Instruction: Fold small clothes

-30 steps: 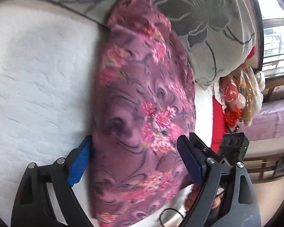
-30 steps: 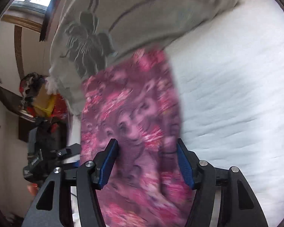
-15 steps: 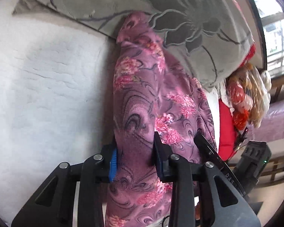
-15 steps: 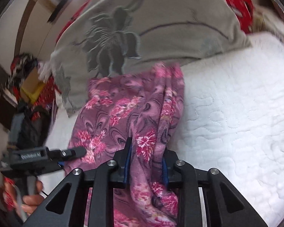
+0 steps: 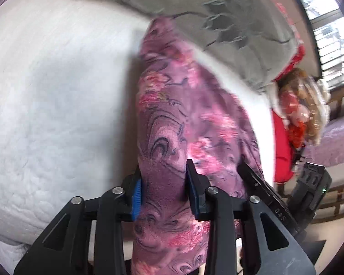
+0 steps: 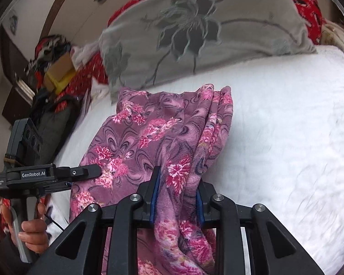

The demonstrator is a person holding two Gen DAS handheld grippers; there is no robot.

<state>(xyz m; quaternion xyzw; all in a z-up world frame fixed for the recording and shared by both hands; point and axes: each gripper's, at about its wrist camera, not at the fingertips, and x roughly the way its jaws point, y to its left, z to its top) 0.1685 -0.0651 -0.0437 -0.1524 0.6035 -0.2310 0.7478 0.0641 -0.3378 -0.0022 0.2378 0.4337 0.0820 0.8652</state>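
1. Position of the work. The floral fleece garment (image 6: 162, 142) lies on the white quilted bed (image 6: 286, 137), its far end just in front of the grey flowered pillow (image 6: 195, 34). Its near end is raised off the bed in my 2 tools. The right edge is bunched into several stacked folds; the left part spreads flatter.

2. State of the tools. My left hand-held gripper (image 5: 164, 190) has its blue pads against a thick fold at the near edge, and its jaws are opening slightly with the cloth between them. My right hand-held gripper (image 6: 176, 194) is clamped on the bunched near edge further to the right. In the right wrist view, my left hand (image 6: 33, 236) holds the handle of the other tool at the left of the garment.

3. Handling properties, as judged. The fabric looks soft, plush and light. It has no stiffness and sags between the 2 grips. The pile should give the pads good friction, so slipping is a low risk. It is not fragile.

4. Where to take hold. Grip the near edge at 2 points well apart, 1 per tool, through all layers. Bunched folds fill the jaws and hold better than a single layer.
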